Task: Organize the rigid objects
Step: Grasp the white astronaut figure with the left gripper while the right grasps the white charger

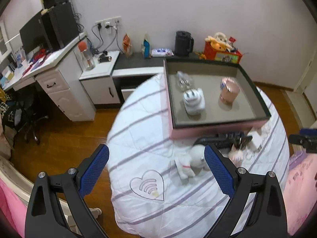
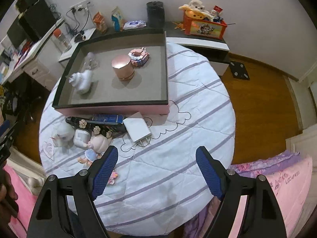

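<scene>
**Loose pile waits on the near side of the box**

While both claws hang spread and empty above the quilt [image 2: 178, 103], the landmark for everything is the shallow pink-sided box [image 2: 111, 110], which already holds a rose-gold cylinder [image 2: 122, 67], a white plug adapter [image 2: 82, 80], a clear glass piece [image 2: 90, 62] and a small pink block figure [image 2: 138, 56].

The items not yet sorted lie just outside the box's near wall. The dark flowered strip [image 2: 95, 126] runs lengthwise along that wall; the white charger [image 2: 136, 129] lies at its right end, prongs toward the camera, slanting away from the wall. Further from the box sit the white round-headed toy [image 2: 62, 133] and the doll [image 2: 95, 145].

The left gripper [image 1: 156, 166] has the white toy [image 1: 195, 158] touching or just off its right finger, so it looks the nearer arm for that toy. The right gripper [image 2: 156, 170] looks best placed for the charger, which lies ahead and to its left. Bare quilt spreads right of the box, giving free room; the box wall itself is the edge to lift over.
</scene>
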Demonstrator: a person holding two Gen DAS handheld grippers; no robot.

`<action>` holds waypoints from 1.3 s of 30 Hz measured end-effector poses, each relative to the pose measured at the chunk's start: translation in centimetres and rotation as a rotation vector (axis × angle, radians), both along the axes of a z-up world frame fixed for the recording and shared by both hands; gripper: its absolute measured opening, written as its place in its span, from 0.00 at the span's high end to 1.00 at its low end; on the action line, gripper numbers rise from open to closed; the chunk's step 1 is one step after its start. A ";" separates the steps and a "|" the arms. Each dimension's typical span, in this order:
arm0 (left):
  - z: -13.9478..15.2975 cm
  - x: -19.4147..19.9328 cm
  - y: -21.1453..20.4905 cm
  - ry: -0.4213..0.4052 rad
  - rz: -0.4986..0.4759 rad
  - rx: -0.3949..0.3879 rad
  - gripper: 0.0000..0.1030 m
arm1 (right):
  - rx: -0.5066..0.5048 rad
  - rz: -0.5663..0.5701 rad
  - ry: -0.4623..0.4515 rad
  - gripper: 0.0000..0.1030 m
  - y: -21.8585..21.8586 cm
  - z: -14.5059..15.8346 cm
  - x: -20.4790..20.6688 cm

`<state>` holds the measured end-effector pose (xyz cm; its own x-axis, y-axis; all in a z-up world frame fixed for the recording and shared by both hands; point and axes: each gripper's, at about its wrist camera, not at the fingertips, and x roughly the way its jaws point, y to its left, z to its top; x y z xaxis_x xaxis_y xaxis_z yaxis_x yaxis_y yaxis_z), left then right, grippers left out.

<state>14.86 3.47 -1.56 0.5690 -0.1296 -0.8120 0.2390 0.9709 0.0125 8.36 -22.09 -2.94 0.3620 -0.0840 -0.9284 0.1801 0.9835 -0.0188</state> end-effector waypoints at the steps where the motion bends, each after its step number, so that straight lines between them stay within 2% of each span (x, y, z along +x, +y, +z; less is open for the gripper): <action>1: -0.6 -0.1 -0.3 0.009 -0.012 0.004 0.05 | 0.001 0.005 0.005 0.20 0.2 -0.4 0.2; 15: -7.3 0.5 -3.2 0.099 -0.119 0.005 0.05 | -0.037 0.036 0.073 0.20 0.7 -6.8 2.9; 22: -8.9 1.9 -4.1 0.120 -0.088 -0.020 0.05 | -0.046 0.051 0.071 0.20 0.9 -8.3 4.5; 30: -10.8 3.2 -4.8 0.166 -0.009 -0.029 0.04 | -0.048 0.080 0.066 0.21 1.4 -9.3 6.4; 32: -11.5 3.5 -4.2 0.184 0.015 -0.061 0.03 | -0.048 0.086 0.079 0.21 1.5 -9.8 6.7; 35: -12.0 3.7 -3.1 0.206 0.036 -0.122 0.03 | -0.027 0.086 0.087 0.26 1.5 -10.6 6.6; 39: -12.7 3.5 -3.3 0.188 0.018 -0.059 0.15 | -0.010 0.090 0.082 0.40 1.6 -10.9 6.8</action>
